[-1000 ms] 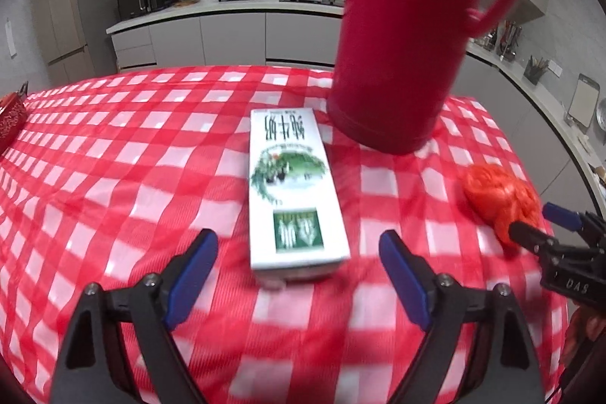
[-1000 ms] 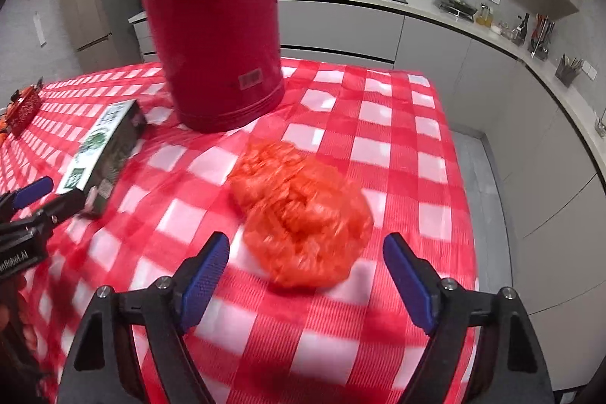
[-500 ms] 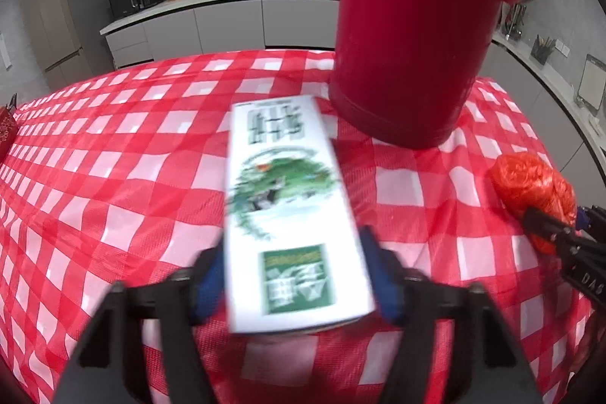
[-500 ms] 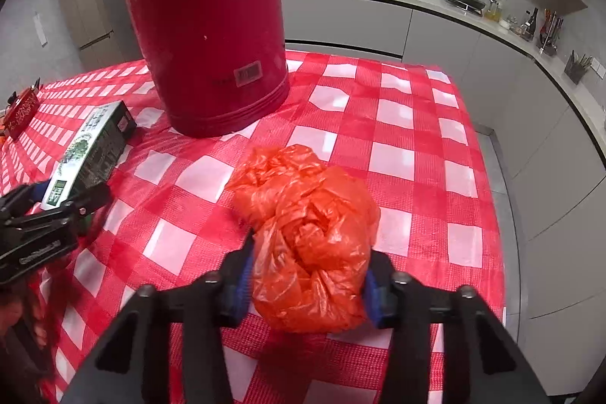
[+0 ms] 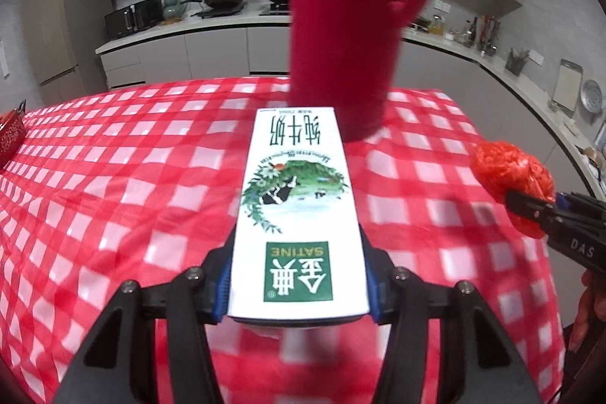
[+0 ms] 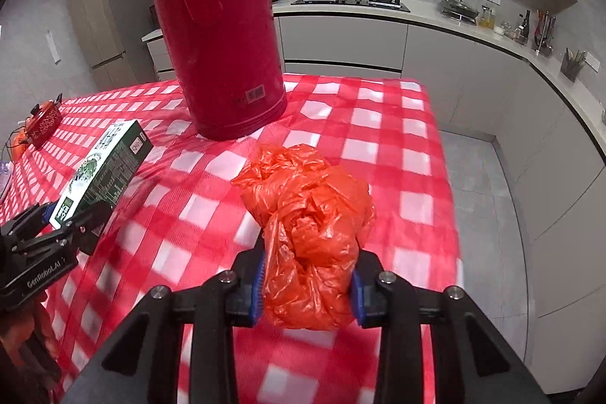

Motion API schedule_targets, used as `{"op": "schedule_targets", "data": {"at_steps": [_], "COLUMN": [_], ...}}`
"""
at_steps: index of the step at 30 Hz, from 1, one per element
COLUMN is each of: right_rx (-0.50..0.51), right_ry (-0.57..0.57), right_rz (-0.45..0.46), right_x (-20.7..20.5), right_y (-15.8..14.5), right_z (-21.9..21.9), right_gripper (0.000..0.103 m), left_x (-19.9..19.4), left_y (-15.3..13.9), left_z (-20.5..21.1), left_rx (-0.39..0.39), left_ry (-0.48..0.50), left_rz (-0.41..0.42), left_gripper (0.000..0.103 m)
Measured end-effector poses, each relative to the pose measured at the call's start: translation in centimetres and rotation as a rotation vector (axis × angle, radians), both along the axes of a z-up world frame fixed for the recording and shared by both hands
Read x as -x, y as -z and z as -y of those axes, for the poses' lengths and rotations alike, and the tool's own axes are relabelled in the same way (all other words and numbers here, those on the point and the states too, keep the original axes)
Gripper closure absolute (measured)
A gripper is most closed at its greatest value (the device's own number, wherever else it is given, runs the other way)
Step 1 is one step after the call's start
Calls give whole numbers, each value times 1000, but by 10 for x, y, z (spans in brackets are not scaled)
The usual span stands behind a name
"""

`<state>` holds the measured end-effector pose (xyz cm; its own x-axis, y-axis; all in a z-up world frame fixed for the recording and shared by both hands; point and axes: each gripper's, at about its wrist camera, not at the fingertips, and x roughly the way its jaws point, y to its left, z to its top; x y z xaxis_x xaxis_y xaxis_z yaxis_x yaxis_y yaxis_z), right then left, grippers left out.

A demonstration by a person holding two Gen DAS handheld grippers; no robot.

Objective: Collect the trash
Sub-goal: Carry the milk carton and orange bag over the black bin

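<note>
A white and green milk carton point(image 5: 295, 177) sticks out forward from my left gripper point(image 5: 297, 275). The blue pads press its two sides, the jaws are still closing on it, and it hangs just above the table. From the right wrist the same carton point(image 6: 106, 169) shows tilted up in the left gripper point(image 6: 64, 218). A crumpled orange plastic bag point(image 6: 306, 214) sits between the pads of my right gripper point(image 6: 306, 284), squeezed by jaws that are still closing. The left wrist view shows that bag point(image 5: 507, 165) lifted at the far right in the right gripper point(image 5: 530, 211).
A tall red thermos jug point(image 5: 341, 44) stands on the red-and-white checked tablecloth point(image 5: 113, 177) just behind the carton. A small red pot point(image 6: 43, 124) sits at the table's far left. The table's right edge point(image 6: 435, 139) drops to a grey floor; kitchen counters run behind.
Both grippers went from wide open to clamped: the left on the milk carton, the right on the orange bag. Both items have come up off the tablecloth.
</note>
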<state>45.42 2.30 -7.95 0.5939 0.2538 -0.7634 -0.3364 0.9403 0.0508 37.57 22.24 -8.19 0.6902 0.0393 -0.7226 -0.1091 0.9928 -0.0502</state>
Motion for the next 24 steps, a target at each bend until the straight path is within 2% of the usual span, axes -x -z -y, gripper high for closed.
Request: {"op": "schedule_targets", "data": {"at_steps": [11,24], "right_rx": [-30,-57], "right_ry": [27,107], "right_rz": [16,38], "right_x": [67,137], "right_y": [-21,-39], "right_z": [57,140], "right_gripper": [66,66], "left_x": [59,105], "left_y": [-20,-28], "left_z": [70,140], "left_rx": [-2,-3], "left_ry": [64,156], "left_rz": [27,33], "left_gripper": [48,48]}}
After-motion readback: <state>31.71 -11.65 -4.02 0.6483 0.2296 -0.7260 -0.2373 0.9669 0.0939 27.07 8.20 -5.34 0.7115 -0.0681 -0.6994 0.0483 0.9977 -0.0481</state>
